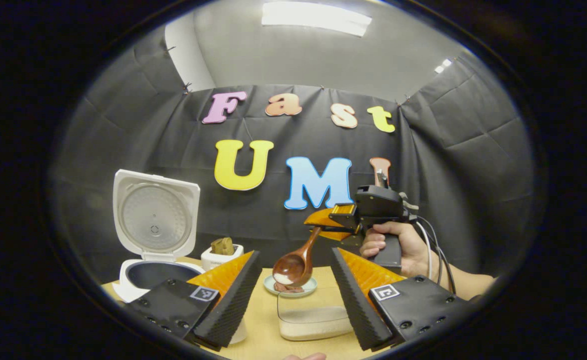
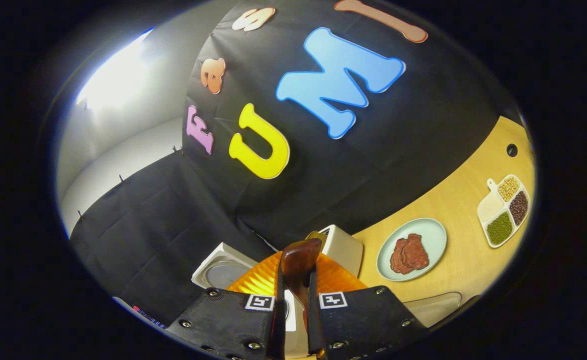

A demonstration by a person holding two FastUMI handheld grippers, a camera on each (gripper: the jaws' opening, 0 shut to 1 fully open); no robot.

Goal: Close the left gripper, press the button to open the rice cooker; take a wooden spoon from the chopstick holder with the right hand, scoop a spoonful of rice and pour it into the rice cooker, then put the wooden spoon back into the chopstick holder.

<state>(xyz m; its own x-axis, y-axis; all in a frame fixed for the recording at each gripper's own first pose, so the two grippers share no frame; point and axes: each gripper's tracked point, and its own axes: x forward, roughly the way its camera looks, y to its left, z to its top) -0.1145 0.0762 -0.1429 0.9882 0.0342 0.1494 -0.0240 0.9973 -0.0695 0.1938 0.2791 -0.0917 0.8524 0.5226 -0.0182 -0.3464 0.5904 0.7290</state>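
Right gripper (image 1: 331, 222) tilted, clamping wooden spoon (image 1: 296, 262)

Glossy wooden spoon (image 1: 293, 265) — matt wooden table (image 1: 268, 320) — ribbed black fingers (image 1: 226, 305).

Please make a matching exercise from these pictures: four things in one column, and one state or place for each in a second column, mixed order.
1. rice cooker
2. wooden spoon
3. left gripper
4. plate

a. open, holding nothing
b. lid raised
c. carries brown meat
d. held by the right gripper, rice in its bowl

Pairs: 1-b, 2-d, 3-a, 4-c
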